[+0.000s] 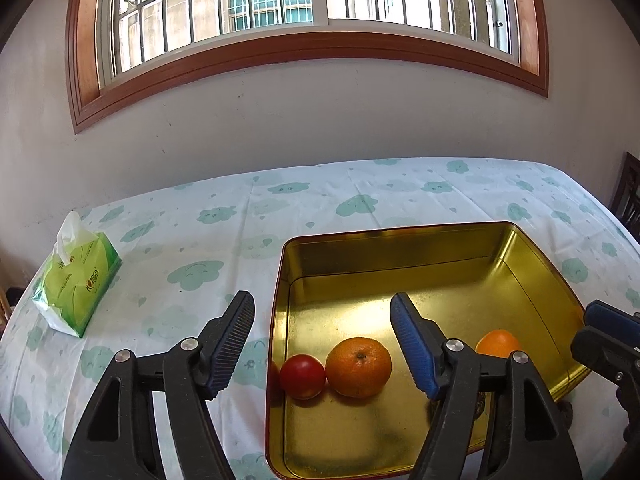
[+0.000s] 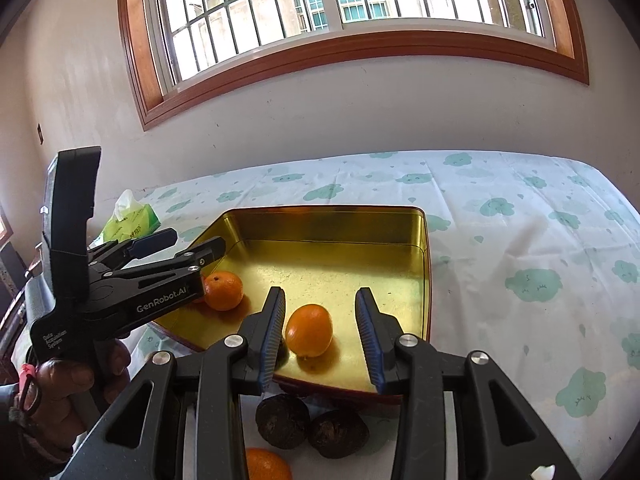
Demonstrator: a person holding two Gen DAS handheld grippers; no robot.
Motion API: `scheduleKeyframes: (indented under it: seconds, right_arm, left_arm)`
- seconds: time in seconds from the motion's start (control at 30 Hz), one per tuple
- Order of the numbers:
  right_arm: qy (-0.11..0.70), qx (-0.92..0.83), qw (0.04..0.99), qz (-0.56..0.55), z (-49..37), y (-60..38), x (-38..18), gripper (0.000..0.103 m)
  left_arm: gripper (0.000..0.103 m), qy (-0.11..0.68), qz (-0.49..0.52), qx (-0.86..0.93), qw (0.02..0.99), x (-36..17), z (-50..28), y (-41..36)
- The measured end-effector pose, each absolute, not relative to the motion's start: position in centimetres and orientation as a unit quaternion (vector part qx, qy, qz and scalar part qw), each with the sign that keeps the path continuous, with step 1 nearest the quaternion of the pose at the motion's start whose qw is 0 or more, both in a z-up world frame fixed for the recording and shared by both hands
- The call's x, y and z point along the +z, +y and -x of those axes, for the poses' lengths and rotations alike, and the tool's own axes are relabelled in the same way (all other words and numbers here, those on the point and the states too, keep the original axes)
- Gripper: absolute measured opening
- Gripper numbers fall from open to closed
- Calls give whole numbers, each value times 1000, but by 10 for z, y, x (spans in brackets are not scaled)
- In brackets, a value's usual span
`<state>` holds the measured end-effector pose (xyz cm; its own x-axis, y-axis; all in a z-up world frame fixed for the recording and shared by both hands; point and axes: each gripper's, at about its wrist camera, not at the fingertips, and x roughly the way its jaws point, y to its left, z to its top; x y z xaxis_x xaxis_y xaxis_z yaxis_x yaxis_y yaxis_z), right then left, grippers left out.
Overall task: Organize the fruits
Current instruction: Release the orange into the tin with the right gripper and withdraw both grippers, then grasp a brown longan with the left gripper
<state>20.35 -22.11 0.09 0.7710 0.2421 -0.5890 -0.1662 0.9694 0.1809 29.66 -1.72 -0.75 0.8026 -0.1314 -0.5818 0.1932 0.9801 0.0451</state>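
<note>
Fruit lies in the gold tin [image 1: 532,264]: a tomato [image 1: 302,376] touching a mandarin [image 1: 358,367]; left gripper [image 1: 322,340] and right gripper [image 2: 320,334] jaws both parted, gripping nothing.

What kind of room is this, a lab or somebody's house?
Most likely a home, perhaps a dining area. A table wears a cloud-print tablecloth, a soft pack of tissues sits on it, and a wood-framed barred window looks out at an apartment block. Fruit lies in a gold tin.
</note>
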Motion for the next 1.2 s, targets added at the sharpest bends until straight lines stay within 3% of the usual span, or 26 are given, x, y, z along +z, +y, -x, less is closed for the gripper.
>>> scheduleKeyframes:
  seconds: [0.37, 0.53, 0.6, 0.67, 0.83, 1.03, 1.1, 1.2]
  right_arm:
    - [365, 179, 914, 1, -117, -200, -9, 35]
    - [395, 176, 901, 11, -110, -194, -29, 36]
    - [393, 171, 904, 12, -110, -195, -29, 41]
    - [393, 168, 904, 12, -112, -195, -30, 55]
    - [399, 162, 903, 11, -121, -195, -34, 56]
    - [402, 158, 902, 6, -126, -196, -40, 56]
    - [406, 157, 900, -1, -127, -199, -41, 56]
    - [401, 160, 902, -9, -127, -201, -40, 56]
  left_arm:
    - [88, 287, -18, -70, 955, 12, -236, 25]
    - [88, 313, -6, -53, 948, 1, -204, 55]
    - [88, 321, 4, -50, 946, -3, -191, 70]
    - [88, 328, 8, -57, 943, -7, -180, 81]
    - [88, 352, -23, -93, 931, -18, -160, 84]
    - [81, 360, -43, -147, 920, -21, -157, 60]
    - [74, 365, -42, -168, 915, -20, -163, 49]
    - [53, 397, -45, -185, 898, -28, -180, 33]
